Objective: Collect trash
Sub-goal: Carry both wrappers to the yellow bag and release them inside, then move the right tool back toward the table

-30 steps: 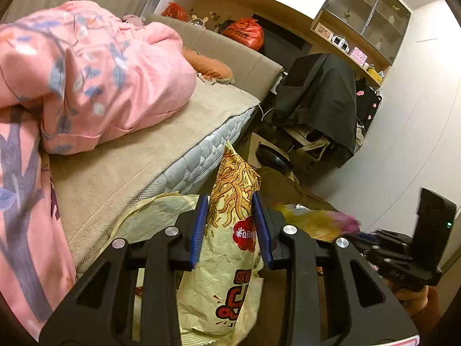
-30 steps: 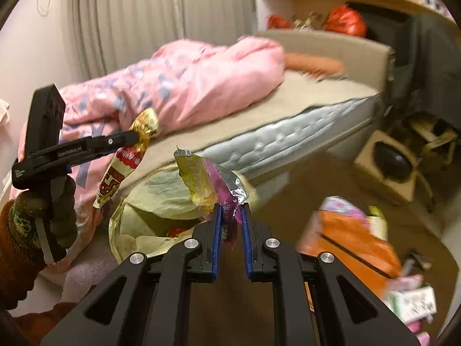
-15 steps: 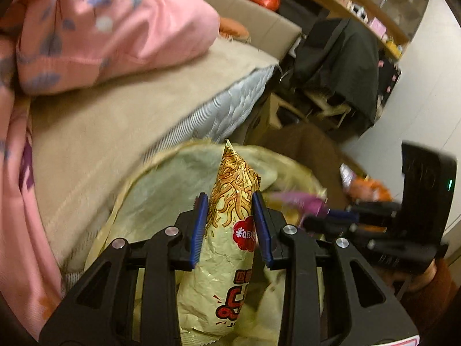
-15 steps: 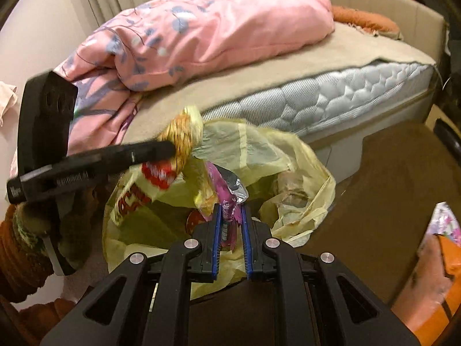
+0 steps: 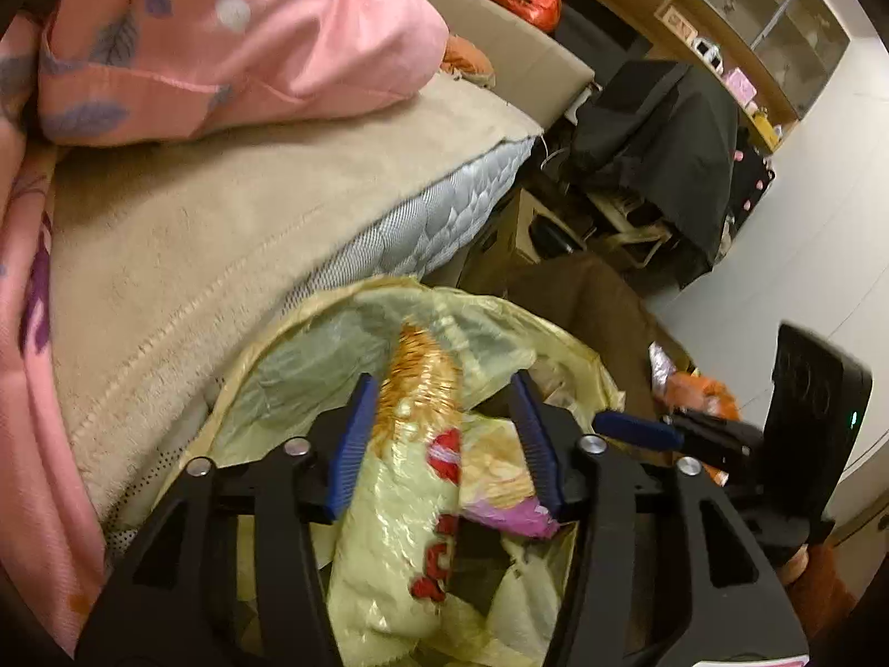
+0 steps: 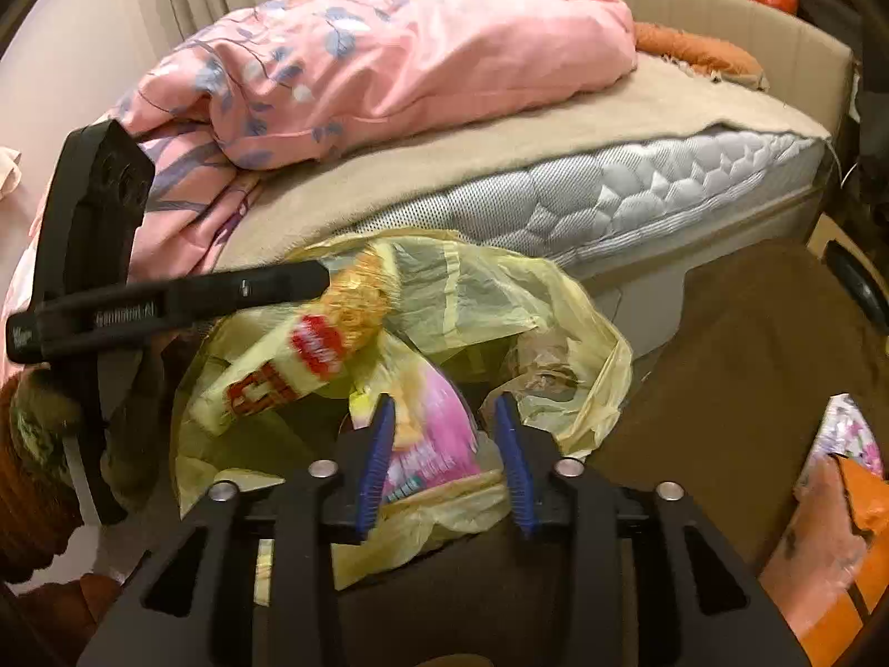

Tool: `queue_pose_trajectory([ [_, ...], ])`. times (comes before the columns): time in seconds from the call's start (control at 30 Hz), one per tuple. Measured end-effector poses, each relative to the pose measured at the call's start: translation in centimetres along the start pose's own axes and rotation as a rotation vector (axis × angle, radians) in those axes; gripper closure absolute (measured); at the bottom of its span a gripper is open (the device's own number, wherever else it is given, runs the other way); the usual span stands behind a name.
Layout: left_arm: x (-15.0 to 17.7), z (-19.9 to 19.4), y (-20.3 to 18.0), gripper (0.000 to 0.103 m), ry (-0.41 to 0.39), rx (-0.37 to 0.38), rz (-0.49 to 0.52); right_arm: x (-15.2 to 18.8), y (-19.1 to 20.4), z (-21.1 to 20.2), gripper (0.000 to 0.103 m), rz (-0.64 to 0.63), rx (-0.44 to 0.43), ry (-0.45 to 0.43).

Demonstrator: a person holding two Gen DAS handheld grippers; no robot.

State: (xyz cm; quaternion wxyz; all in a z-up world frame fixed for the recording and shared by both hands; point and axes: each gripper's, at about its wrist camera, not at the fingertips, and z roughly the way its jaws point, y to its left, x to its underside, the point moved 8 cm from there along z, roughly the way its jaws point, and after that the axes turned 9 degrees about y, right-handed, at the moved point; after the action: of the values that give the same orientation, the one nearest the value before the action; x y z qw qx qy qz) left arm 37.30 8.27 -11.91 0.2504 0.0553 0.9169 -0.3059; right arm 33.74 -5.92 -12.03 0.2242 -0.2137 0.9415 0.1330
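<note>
A yellow plastic trash bag (image 5: 311, 367) stands open on the floor beside the bed; it also shows in the right wrist view (image 6: 555, 305). My left gripper (image 5: 444, 417) is open over the bag's mouth, and the yellow noodle snack packet (image 5: 400, 478) drops free between its jaws. The packet (image 6: 311, 350) also shows in the right wrist view, under the left gripper. My right gripper (image 6: 444, 433) is open over the bag, and the pink and yellow wrapper (image 6: 433, 433) falls loose between its jaws. The wrapper (image 5: 505, 517) also shows in the left wrist view.
A bed (image 6: 639, 200) with a pink duvet (image 6: 389, 66) runs behind the bag. A brown rug (image 6: 750, 344) covers the floor to the right. Orange and pink snack packets (image 6: 839, 483) lie on it at the far right. A black-draped chair (image 5: 667, 144) stands beyond.
Both grippers have moved down over the bag and opened. The noodle packet and the pink wrapper have left the jaws and drop into the bag.
</note>
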Motion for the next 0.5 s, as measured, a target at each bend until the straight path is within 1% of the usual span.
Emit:
queue_pose_trajectory([
  [0.13,-0.4,-1.6,-0.6,0.048,-0.028,-0.005,-0.006,0.3,-0.4,-2.0,0.066,0.013,0.019,-0.037],
  [0.27,-0.3,-2.8,-1.4,0.041,-0.054,-0.038,0.013,1.1,-1.4,-4.7,0.065,0.040,0.046,-0.082],
  [0.33,-0.1,-3.3,-2.2,0.040,-0.071,-0.061,0.028,1.5,-2.1,-6.0,0.065,0.057,0.065,-0.103],
  [0.4,0.3,-3.8,-3.8,0.037,-0.090,-0.097,0.071,2.4,-3.0,-7.6,0.063,0.077,0.088,-0.130],
  [0.47,0.5,-3.9,-5.3,0.037,-0.106,-0.121,0.118,3.2,-3.8,-9.0,0.058,0.098,0.103,-0.156],
  [0.5,0.7,-4.0,-6.7,0.036,-0.119,-0.135,0.156,3.7,-4.3,-9.8,0.057,0.111,0.110,-0.170],
])
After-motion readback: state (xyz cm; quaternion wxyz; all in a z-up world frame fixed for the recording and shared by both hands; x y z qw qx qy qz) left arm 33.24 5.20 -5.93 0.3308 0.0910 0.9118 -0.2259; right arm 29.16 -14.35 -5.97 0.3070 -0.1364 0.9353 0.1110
